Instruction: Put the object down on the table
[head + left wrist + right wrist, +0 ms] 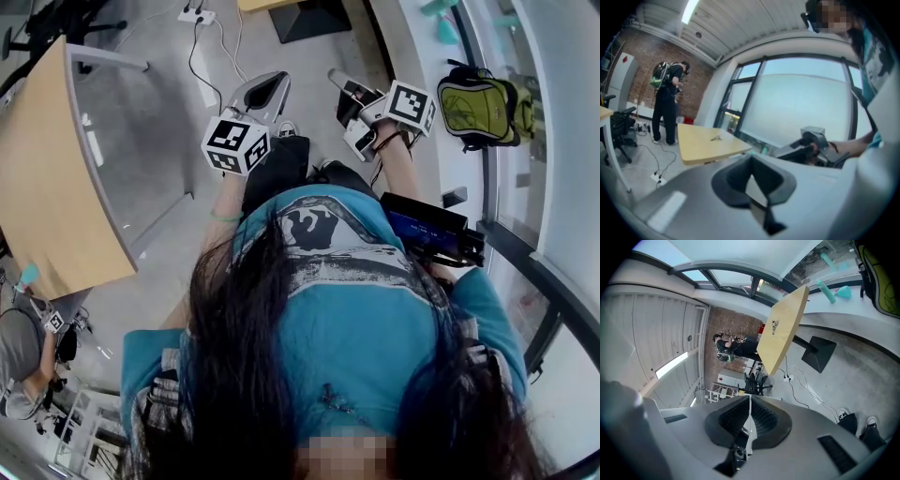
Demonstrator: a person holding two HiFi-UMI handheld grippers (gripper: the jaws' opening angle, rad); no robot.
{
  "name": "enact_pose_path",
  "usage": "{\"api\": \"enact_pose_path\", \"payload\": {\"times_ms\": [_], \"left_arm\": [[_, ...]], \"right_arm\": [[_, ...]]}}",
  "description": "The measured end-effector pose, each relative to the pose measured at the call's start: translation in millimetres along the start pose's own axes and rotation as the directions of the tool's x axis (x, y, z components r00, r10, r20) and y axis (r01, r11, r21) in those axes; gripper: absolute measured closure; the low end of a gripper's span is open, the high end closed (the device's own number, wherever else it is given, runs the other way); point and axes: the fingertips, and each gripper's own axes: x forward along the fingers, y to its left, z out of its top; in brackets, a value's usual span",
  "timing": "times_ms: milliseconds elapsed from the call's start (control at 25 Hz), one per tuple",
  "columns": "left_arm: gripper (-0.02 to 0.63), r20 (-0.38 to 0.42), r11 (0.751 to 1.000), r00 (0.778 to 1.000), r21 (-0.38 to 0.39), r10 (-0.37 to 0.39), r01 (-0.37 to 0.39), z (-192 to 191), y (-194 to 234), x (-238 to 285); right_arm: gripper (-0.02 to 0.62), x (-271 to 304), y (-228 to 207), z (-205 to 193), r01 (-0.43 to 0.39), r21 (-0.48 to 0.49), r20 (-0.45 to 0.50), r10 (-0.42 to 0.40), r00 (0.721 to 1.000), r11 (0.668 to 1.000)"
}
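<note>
Wooden table (708,145) with one small object (716,138) on top; grey floor (150,122) with a white power strip (197,15)

Small item (715,138) on far tabletop (701,145), 9 o'clock in left gripper view: too small to identify.
Backpack (881,284), 2 o'clock in right gripper view: cut by edge.
Bystander (21,352), 8 o'clock in head view: partly cropped.

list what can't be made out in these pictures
Small thing on table: left gripper view, too small to name.
Floor under the wearer: head view, hidden by hair and shirt.
Other person: head view, cut off by the left edge.
Teal things: right gripper view, too small.
</note>
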Motion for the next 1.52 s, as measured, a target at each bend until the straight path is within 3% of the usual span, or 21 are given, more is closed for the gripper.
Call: {"api": "enact_pose_path", "payload": {"times_ms": [600,800,1520], "left_arm": [[0.603,-0.011,0.999,1.0,0.04,0.027,-0.027,-46.6,-154.7,-51.5],[0.603,-0.02,0.999,0.999,0.028,0.038,-0.038,-70.8,-163.2,-50.7],[0.603,0.01,0.998,0.998,0.03,0.055,-0.056,-70.7,-163.0,-54.4]], "right_arm": [[0.572,-129.2,-3.8,-79.0,-0.076,-0.029,-0.055,0.075,0.996,0.997],[0.572,-136.0,-24.1,-89.8,-0.056,-0.034,-0.079,0.053,0.995,0.998],[0.575,-135.8,-22.6,-95.9,-0.064,-0.079,-0.109,0.055,0.993,0.995]]}}
